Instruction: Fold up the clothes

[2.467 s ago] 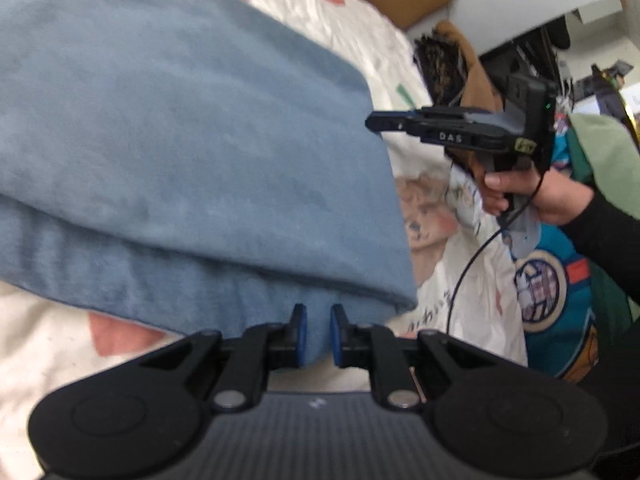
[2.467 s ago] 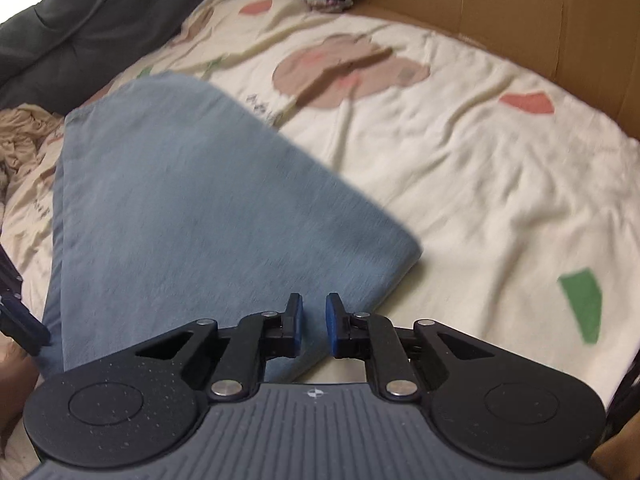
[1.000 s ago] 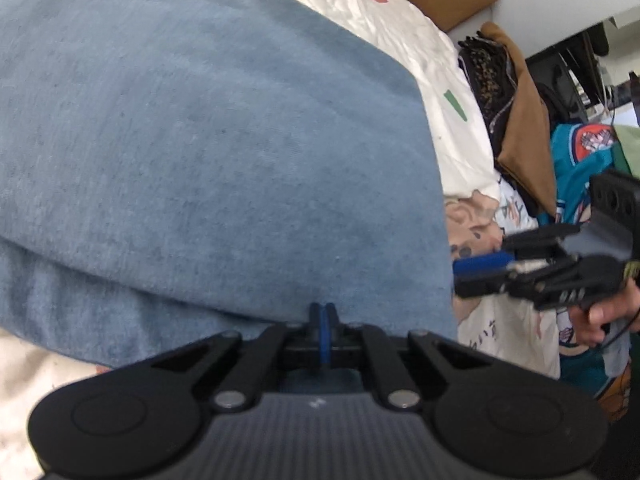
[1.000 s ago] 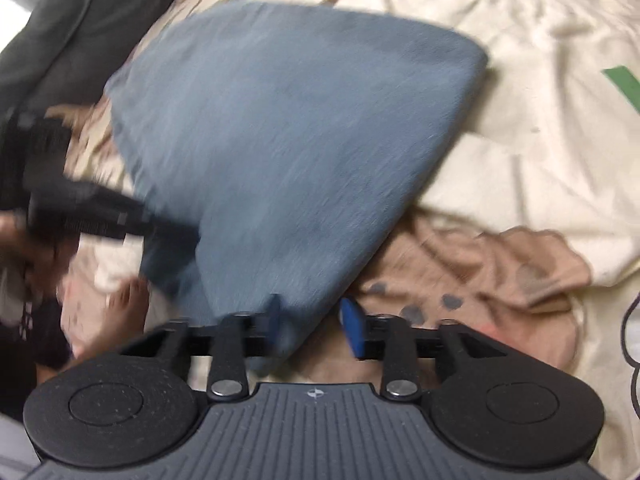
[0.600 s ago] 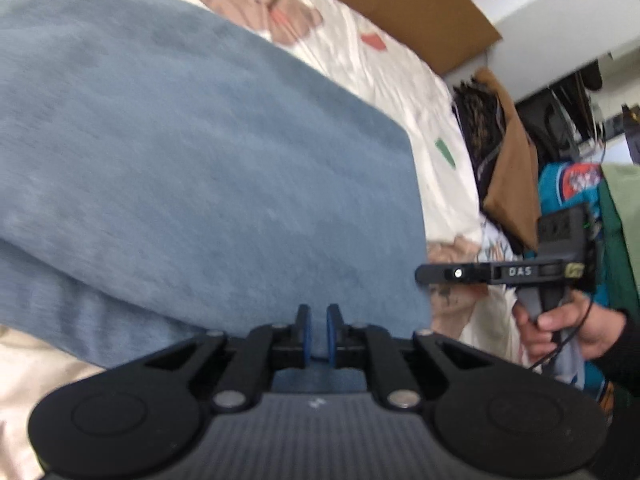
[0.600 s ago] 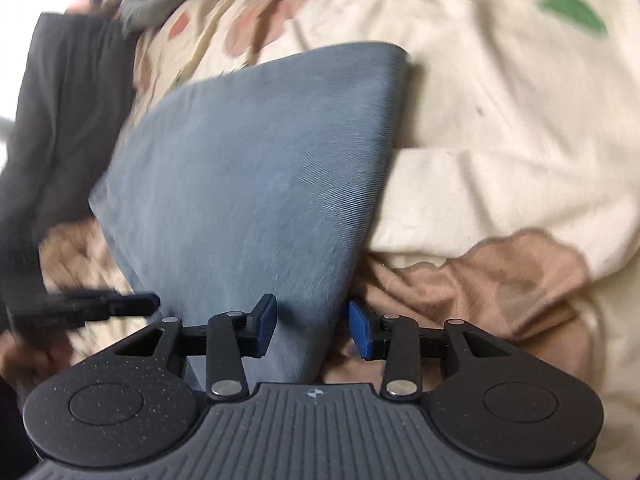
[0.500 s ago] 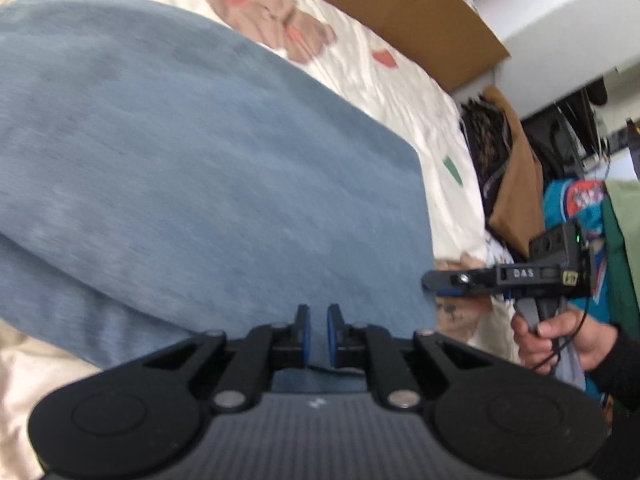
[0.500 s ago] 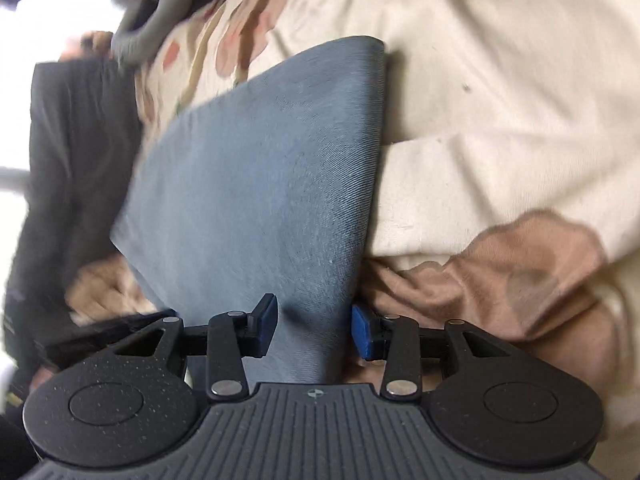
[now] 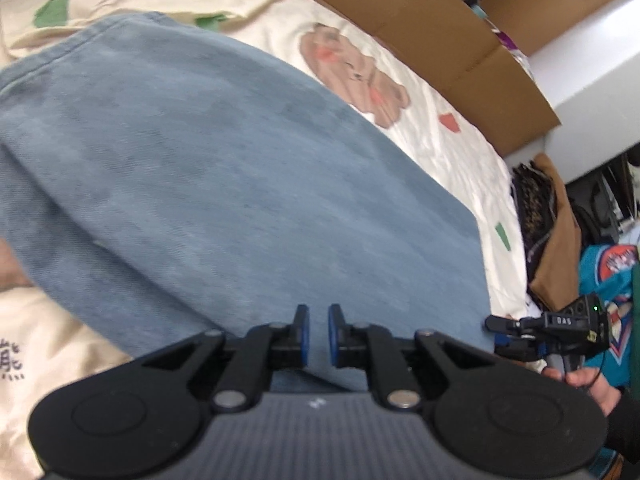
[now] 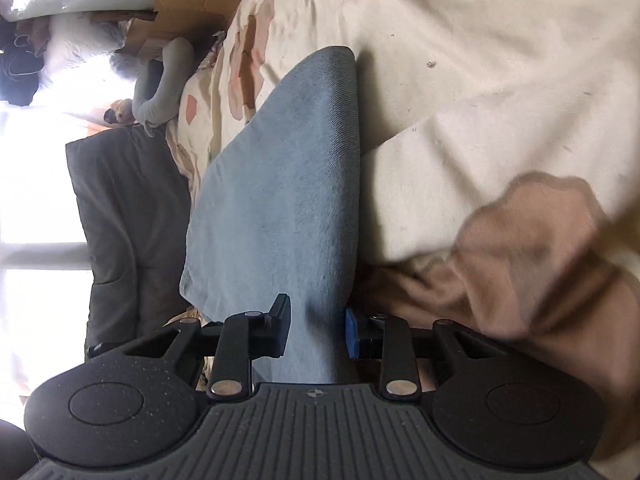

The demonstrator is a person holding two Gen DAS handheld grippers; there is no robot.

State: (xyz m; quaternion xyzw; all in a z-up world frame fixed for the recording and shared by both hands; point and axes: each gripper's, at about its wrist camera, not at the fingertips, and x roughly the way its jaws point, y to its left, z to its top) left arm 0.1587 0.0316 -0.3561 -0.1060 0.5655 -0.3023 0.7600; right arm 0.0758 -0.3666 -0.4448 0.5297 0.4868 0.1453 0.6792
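Observation:
A folded blue garment [image 9: 224,200] lies on a cream bedsheet printed with bears [image 9: 436,148]. My left gripper [image 9: 318,336] sits at its near edge, jaws a small gap apart with cloth between them. The right gripper [image 9: 504,334] shows at the garment's right corner in the left wrist view. In the right wrist view the camera is rolled sideways. The right gripper [image 10: 316,330] is open, its fingers straddling the blue garment's [image 10: 288,184] thick folded edge without pinching it.
A brown cardboard wall [image 9: 432,40] runs along the bed's far side. A pile of brown and teal clothes [image 9: 568,248] lies to the right. A dark grey blanket [image 10: 128,216] and a grey sleeve [image 10: 164,80] lie beyond the garment. A cream garment with a brown bear print [image 10: 532,248] lies beside it.
The left jaws shut on the garment's edge a second ago and have since parted a little. The right gripper rolled sideways and slid its open jaws around the folded edge.

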